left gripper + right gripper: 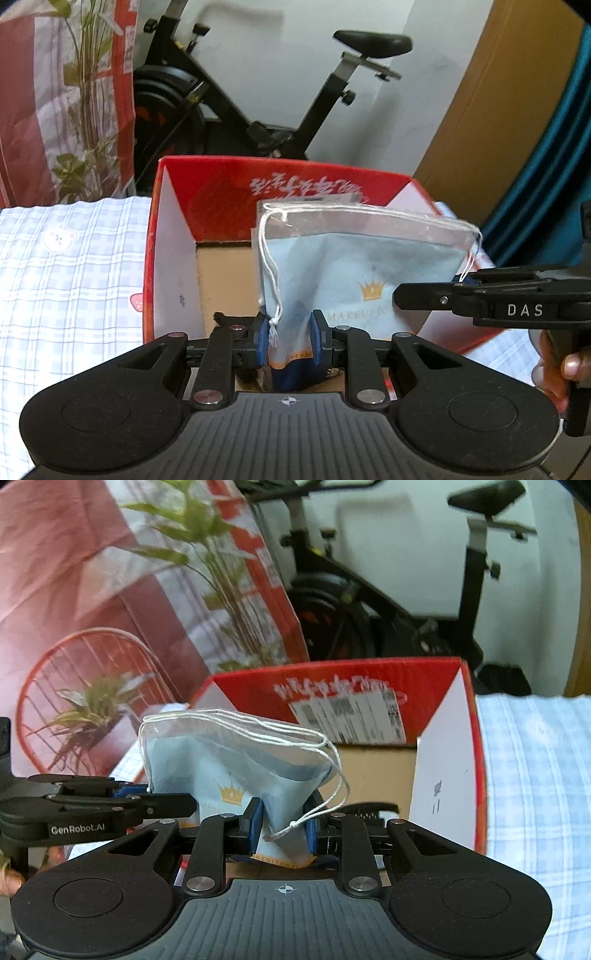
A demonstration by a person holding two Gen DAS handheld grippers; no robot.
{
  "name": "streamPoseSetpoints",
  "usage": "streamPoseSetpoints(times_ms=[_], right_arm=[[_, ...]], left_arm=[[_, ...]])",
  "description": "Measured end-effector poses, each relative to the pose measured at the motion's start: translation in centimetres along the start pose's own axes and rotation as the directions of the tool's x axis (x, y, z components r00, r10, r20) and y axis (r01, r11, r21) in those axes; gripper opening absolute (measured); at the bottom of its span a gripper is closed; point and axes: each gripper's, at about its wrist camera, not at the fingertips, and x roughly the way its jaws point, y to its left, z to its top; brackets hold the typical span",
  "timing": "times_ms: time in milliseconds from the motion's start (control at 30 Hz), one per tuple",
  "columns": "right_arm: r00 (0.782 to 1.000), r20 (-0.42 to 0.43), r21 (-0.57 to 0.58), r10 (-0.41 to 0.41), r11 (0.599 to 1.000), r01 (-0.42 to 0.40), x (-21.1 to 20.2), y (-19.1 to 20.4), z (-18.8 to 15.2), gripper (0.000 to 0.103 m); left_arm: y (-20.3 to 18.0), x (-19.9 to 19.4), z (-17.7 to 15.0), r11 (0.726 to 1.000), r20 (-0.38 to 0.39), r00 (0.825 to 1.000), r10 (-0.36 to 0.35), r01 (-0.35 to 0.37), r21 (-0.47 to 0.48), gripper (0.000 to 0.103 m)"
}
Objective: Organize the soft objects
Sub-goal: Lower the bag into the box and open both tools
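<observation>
Holding: both grippers pinch one clear drawstring pouch (354, 258) over an open red box (173, 236).
Left gripper (287, 338): blue pads closed on the pouch's lower left corner, the plastic bunched between them.
Right gripper (280, 825): pads closed on the opposite lower corner of the same pouch (in the left view it comes in from the right edge, a hand (554, 373) on its handle).
Pouch: clear plastic with a pale blue cloth inside, a gold crown printed on it; it hangs upside down relative to the grip, mouth edge uppermost.
Cord (317, 805): white, looped along the mouth, with a knotted end dangling by the right gripper's pads.
Box: cardboard floor showing, white inner walls, a shipping label (351, 716) on its far flap; it sits on a blue checked bedsheet (70, 266).
Background: exercise bike (280, 92) against the wall, a plant (221, 583) to the left.
</observation>
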Motion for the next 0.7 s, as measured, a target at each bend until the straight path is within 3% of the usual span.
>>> streamPoseSetpoints(times_ms=[100,233,333,367,567,700], right_arm=[[0.999,-0.037,0.008,-0.024,1.000,0.024,1.9,-0.1,0.6,0.022],[0.996,-0.072,0.007,-0.045,0.999,0.046,4.0,0.0,1.6,0.023],[0.994,-0.076,-0.005,-0.081,0.997,0.081,4.9,0.1,2.3,0.033],[0.992,-0.069,-0.018,-0.108,0.994,0.107,5.1,0.3,2.4,0.036],[0.980,-0.026,-0.066,-0.196,0.979,0.194,5.0,0.3,2.6,0.047],[0.971,0.021,-0.098,-0.238,0.966,0.239,3.4,0.4,2.5,0.048]], left_arm=[[0.7,0.9,0.3,1.000,-0.013,1.000,0.016,-0.016,-0.018,0.024],[1.3,1.3,0.6,0.999,-0.003,0.999,0.039,-0.039,-0.019,0.033],[1.1,0.9,0.8,0.999,0.038,0.998,0.052,-0.052,-0.014,0.058],[1.0,0.7,0.8,0.998,0.058,0.996,0.062,-0.061,-0.010,0.061],[0.4,-0.4,1.3,0.998,0.112,0.992,0.061,-0.063,0.008,0.061],[-0.1,-1.4,1.1,0.998,0.122,0.991,0.058,-0.062,0.026,0.061]])
